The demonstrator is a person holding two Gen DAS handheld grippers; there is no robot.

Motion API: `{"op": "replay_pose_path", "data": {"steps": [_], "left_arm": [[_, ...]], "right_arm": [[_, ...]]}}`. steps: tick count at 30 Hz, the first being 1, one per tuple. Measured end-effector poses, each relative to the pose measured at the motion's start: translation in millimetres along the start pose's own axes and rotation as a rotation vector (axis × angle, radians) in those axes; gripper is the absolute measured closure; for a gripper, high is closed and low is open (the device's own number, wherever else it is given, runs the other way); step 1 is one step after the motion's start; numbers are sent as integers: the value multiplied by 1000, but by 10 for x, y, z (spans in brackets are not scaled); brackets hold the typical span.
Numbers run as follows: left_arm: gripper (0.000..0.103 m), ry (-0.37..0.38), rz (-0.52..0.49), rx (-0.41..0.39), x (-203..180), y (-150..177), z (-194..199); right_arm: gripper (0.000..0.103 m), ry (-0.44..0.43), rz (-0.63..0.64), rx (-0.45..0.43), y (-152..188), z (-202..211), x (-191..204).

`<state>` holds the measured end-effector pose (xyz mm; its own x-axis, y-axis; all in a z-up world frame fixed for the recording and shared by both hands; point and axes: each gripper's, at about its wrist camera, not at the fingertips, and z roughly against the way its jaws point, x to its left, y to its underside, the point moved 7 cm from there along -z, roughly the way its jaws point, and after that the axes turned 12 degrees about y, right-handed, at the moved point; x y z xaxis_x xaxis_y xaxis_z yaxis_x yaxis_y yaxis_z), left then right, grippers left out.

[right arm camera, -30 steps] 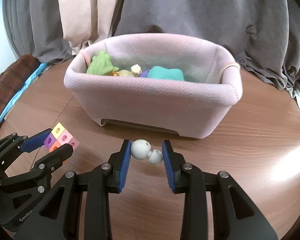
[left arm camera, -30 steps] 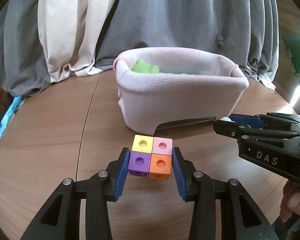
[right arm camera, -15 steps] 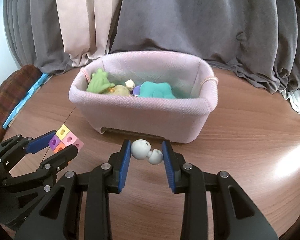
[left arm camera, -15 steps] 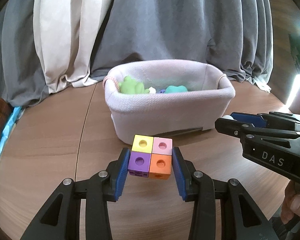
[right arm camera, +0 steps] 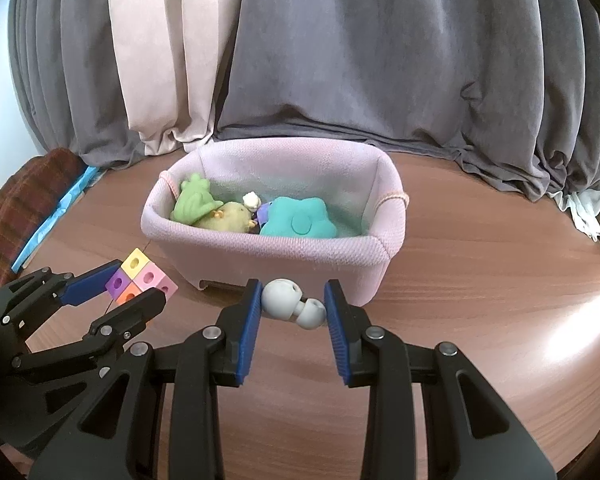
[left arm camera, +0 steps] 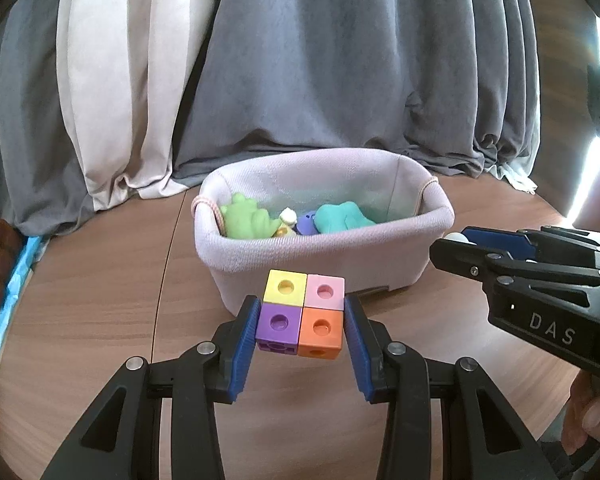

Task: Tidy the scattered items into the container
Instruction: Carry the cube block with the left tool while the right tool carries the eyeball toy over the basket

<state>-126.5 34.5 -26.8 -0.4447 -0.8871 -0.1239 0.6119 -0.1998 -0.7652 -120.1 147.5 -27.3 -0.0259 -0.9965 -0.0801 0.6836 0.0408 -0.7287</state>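
A pink fabric basket (left arm camera: 324, 256) (right arm camera: 284, 258) stands on the round wooden table, holding a green frog toy (right arm camera: 194, 202), a yellow-green plush (right arm camera: 232, 216) and a teal star-shaped plush (right arm camera: 298, 218). My left gripper (left arm camera: 301, 322) (right arm camera: 118, 294) is shut on a block of yellow, pink, purple and orange cubes (left arm camera: 303, 312) (right arm camera: 140, 280), held above the table in front of the basket's near wall. My right gripper (right arm camera: 293, 306) (left arm camera: 454, 246) is shut on a small white two-ball toy (right arm camera: 292, 304), also raised before the basket, to the right of the left gripper.
Grey and cream curtains (left arm camera: 300, 80) hang behind the table. A dark red plaid cloth (right arm camera: 24, 200) and a blue strip (left arm camera: 8, 300) lie at the table's left edge. A person's fingers (left arm camera: 588, 416) show at the lower right of the left wrist view.
Both grippers have risen with their loads and drawn back a little; the basket now looks smaller and lower, and its contents show more fully. Both grips are unchanged.
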Motion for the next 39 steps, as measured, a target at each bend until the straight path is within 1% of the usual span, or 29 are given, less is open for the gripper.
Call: {"op": "replay_pose_path", "data": {"steps": [22, 31, 39], "left_arm": [[65, 11, -24, -28, -90, -343, 13], [65, 8, -33, -43, -96, -514, 11], [65, 9, -34, -56, -65, -694, -34]], "right_arm": [[74, -4, -2, -47, -306, 146, -87], [74, -5, 1, -73, -480, 204, -113], [74, -9, 2, -80, -606, 141, -143]]}}
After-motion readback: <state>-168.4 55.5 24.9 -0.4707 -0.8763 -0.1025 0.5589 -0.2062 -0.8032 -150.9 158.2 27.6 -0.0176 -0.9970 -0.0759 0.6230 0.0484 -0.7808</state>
